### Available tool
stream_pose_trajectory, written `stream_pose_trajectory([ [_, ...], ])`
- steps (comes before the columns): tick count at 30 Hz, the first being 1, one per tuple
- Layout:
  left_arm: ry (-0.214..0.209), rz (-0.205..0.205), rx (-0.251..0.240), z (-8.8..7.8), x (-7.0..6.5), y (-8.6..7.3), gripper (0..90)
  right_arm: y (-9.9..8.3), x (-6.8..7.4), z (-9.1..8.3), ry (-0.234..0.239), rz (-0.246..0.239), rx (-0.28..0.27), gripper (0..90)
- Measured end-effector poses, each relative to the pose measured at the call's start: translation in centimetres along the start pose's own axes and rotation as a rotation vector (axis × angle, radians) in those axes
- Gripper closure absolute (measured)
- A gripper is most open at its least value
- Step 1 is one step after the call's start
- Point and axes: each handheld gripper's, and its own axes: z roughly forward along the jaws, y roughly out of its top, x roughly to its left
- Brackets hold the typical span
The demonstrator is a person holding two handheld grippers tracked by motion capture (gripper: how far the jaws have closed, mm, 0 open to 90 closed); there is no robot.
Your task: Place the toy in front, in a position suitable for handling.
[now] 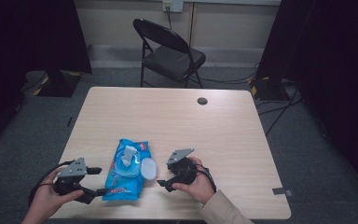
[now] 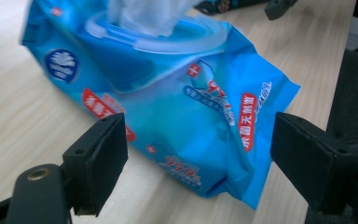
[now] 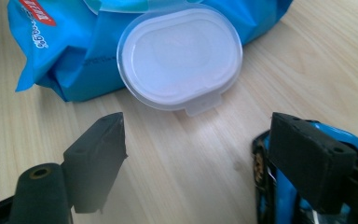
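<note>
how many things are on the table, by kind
wipes pack: 1
gripper: 2, left and right
total: 3

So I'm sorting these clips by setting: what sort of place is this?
Probably an office or lab room set up for recording: a bare wooden table, a black folding chair on grey carpet, dark curtains at the sides, and cables trailing across the floor.

1. A blue plastic wet-wipe pack (image 1: 125, 170) lies near the front edge of the light wooden table (image 1: 214, 130); its clear lid (image 1: 148, 168) is flipped open, a white wipe (image 1: 129, 156) sticking up.
2. The left gripper (image 1: 89, 181) sits at the pack's left end; the right gripper (image 1: 167, 179) is just right of the lid.
3. A black folding chair (image 1: 170, 51) stands beyond the table.
</note>
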Motion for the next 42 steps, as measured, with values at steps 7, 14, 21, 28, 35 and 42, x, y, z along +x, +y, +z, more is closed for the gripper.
stream_pose_trajectory([
  [7,0.023,-0.031,0.024,1.3,-0.2,0.0,17.7,0.2,0.6,1.1,0.022,0.008,-0.008,19.0],
  [14,0.009,-0.029,0.064,2.3,-0.5,0.1,26.2,0.6,1.3,2.1,0.026,-0.002,-0.001,19.5],
  [21,0.015,-0.055,0.096,2.9,-0.6,0.5,29.9,1.0,1.4,3.5,0.045,-0.03,-0.001,20.5],
  [28,0.024,-0.081,0.109,3.1,-0.7,0.6,34.6,1.6,1.4,4.5,0.04,-0.035,-0.004,21.0],
  [35,0.039,-0.09,0.116,3.2,-0.8,0.8,37.3,2.1,1.1,5.0,0.008,-0.036,0.009,22.2],
  [42,0.058,-0.11,0.11,3.5,-0.3,1.0,38.3,2.6,0.6,5.2,-0.02,-0.049,0.02,25.2],
])
